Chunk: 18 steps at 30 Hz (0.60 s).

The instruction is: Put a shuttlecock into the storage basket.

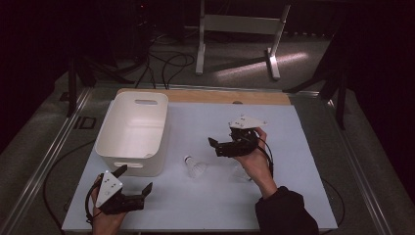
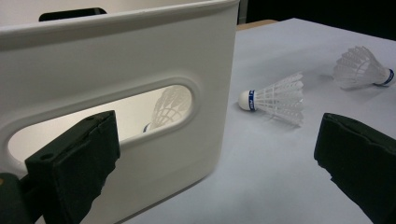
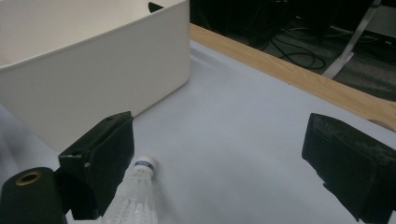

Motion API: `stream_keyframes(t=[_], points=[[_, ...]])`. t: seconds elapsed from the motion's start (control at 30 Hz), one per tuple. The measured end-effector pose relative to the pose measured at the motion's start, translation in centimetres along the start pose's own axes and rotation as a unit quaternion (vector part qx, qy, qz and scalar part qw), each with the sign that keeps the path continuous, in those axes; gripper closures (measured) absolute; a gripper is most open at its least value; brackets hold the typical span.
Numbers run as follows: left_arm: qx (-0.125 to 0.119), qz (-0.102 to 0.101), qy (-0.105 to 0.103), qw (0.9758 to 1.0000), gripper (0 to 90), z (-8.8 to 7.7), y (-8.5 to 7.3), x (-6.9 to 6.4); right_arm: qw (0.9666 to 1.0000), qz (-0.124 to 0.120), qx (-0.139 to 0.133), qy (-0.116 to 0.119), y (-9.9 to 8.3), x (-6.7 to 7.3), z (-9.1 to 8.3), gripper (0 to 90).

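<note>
1. The bench [image 1: 274,205] carries a white storage bin [image 1: 133,131] on its left side, handle slots cut in its end walls.
2. The right gripper [image 1: 221,145] hovers right of centre, jaws apart, pointing left toward the bin.
3. The left gripper [image 1: 133,180] sits at the near-left corner just beside the bin's near wall, jaws apart and empty.
4. One shuttlecock [image 1: 195,166] lies on its side just right of the bin; a second shuttlecock [image 2: 362,67] lies farther right, near the right hand [image 1: 255,159].
5. A third shuttlecock [image 2: 169,105] shows through the bin's handle slot, inside.
</note>
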<state>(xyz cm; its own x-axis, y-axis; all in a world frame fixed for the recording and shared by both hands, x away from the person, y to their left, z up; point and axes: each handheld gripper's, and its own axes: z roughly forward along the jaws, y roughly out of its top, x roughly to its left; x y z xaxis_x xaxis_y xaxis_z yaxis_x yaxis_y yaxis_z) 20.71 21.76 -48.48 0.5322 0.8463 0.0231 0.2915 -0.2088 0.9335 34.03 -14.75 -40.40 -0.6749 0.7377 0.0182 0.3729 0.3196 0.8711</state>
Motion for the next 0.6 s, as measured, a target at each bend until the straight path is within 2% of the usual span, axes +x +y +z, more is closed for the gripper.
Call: stream_keyframes(t=[0.6], points=[[0.001,0.0,-0.001,1.0,0.6,0.0,0.0,-0.1,0.9994,0.023,0.014,-0.021,-2.2,-1.9,-1.1,9.0]])
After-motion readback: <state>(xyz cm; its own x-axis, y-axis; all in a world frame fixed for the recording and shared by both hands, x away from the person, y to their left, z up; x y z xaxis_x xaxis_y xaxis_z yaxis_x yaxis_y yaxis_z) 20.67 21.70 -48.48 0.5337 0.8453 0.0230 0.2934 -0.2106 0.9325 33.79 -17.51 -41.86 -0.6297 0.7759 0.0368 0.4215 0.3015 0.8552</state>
